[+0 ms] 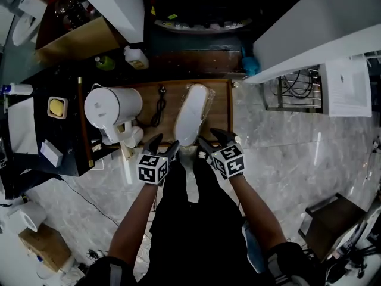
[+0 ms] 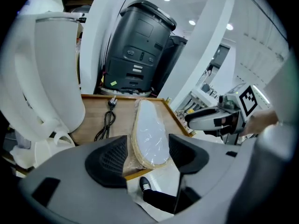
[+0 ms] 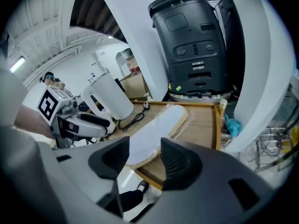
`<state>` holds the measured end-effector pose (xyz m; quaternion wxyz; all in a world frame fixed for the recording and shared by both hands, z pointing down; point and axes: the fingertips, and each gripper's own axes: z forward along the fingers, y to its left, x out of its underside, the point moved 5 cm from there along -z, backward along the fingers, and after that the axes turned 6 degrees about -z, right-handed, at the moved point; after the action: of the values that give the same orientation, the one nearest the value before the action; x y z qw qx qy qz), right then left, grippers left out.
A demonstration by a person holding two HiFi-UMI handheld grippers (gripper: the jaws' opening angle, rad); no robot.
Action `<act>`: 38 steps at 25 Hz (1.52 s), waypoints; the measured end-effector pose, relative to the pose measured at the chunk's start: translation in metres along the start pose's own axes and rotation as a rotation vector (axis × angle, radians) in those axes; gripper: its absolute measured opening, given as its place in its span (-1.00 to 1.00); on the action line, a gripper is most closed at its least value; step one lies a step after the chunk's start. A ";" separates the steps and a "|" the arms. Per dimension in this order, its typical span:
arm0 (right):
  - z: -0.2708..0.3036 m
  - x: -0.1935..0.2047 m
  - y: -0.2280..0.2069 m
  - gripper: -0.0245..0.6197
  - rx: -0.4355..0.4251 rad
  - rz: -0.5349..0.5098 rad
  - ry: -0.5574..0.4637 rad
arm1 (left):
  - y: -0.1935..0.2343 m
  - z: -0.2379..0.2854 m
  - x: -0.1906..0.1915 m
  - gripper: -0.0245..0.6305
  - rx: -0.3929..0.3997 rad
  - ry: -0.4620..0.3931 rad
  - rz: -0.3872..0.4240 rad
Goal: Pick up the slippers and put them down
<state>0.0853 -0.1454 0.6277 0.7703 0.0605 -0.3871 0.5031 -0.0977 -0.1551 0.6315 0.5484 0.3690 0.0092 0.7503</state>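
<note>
A pale slipper (image 1: 191, 115) in clear plastic wrap lies lengthwise on the low wooden table (image 1: 221, 109), its sole edge tan, its near end reaching the table's front edge. To its left on the same table a black power cord (image 1: 159, 106) lies coiled loosely, and beyond that stands a white jug-like appliance (image 1: 110, 107). The person stands right at the table's near end, both arms held out and down. The left claw (image 1: 162, 146) hovers just off the slipper's near end, its jaws wide apart with nothing gripped; through its gap the slipper shows lying flat. The right claw (image 1: 214, 140) hangs close beside it on the other side, likewise open and empty. Below both, a black shoe (image 2: 145, 185) stands on the marbled floor (image 1: 286, 159)
</note>
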 end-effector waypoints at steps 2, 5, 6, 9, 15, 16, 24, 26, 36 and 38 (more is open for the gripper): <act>-0.011 -0.003 0.009 -0.40 -0.027 0.003 -0.015 | -0.008 -0.014 -0.002 -0.11 0.024 -0.030 -0.003; -0.027 -0.008 0.025 -0.77 -0.093 -0.022 -0.034 | -0.028 -0.035 -0.009 -0.39 0.095 -0.103 -0.004; -0.032 -0.010 0.031 -0.86 -0.116 -0.047 -0.037 | -0.035 -0.042 -0.012 -0.57 0.125 -0.130 -0.005; -0.048 -0.018 0.049 -0.90 -0.170 -0.123 -0.062 | -0.058 -0.059 -0.017 -0.84 0.210 -0.181 0.010; -0.087 -0.029 0.073 -0.90 -0.205 -0.150 -0.148 | -0.107 -0.087 -0.020 -0.89 0.387 -0.182 0.093; -0.093 -0.032 0.077 -0.90 -0.206 -0.151 -0.163 | -0.113 -0.092 -0.021 -0.89 0.408 -0.183 0.105; -0.126 -0.028 0.096 -0.90 -0.226 -0.177 -0.174 | -0.130 -0.124 -0.029 -0.89 0.453 -0.235 0.080; -0.130 -0.027 0.100 -0.90 -0.232 -0.172 -0.168 | -0.131 -0.130 -0.030 -0.89 0.455 -0.248 0.065; -0.135 -0.040 0.102 -0.90 -0.229 -0.215 -0.193 | -0.129 -0.139 -0.031 -0.89 0.443 -0.250 0.078; -0.136 -0.043 0.100 -0.90 -0.227 -0.230 -0.193 | -0.129 -0.138 -0.032 -0.89 0.445 -0.248 0.080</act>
<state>0.0676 -0.0624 0.4755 0.7839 0.0648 -0.5039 0.3569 -0.0664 -0.0762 0.4594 0.4206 0.5697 0.0922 0.7000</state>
